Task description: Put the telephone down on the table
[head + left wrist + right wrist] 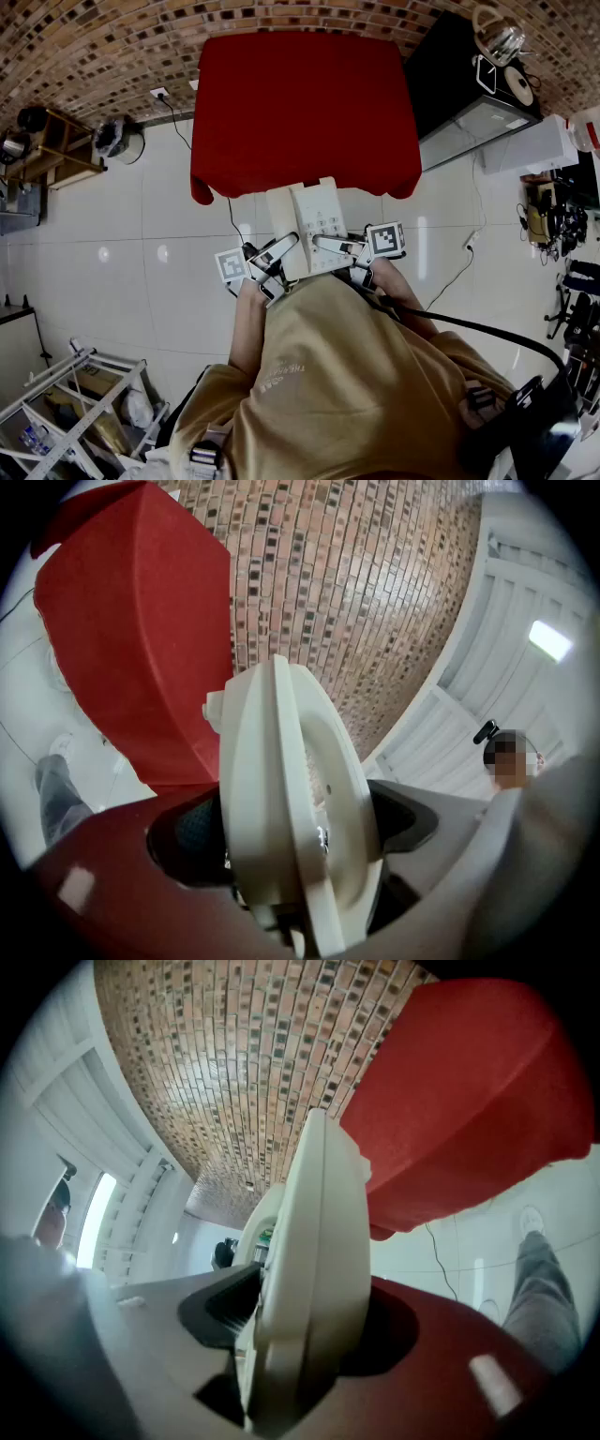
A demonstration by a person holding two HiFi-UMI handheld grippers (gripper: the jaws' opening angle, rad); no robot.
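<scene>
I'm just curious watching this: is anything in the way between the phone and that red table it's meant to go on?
Nothing visible is. The telephone, clamped in the jaws of the left gripper and right gripper, hangs at the near edge of the table, and no object shows between them.

The telephone (305, 223) was a cream-white desk set with rows of keys on its upper face. It was held in the air, face up and roughly level, with the left gripper (279, 255) clamped on its near left edge and the right gripper (336, 246) on its near right edge. The table (305, 94), draped in red cloth, stood just beyond its far end.
</scene>
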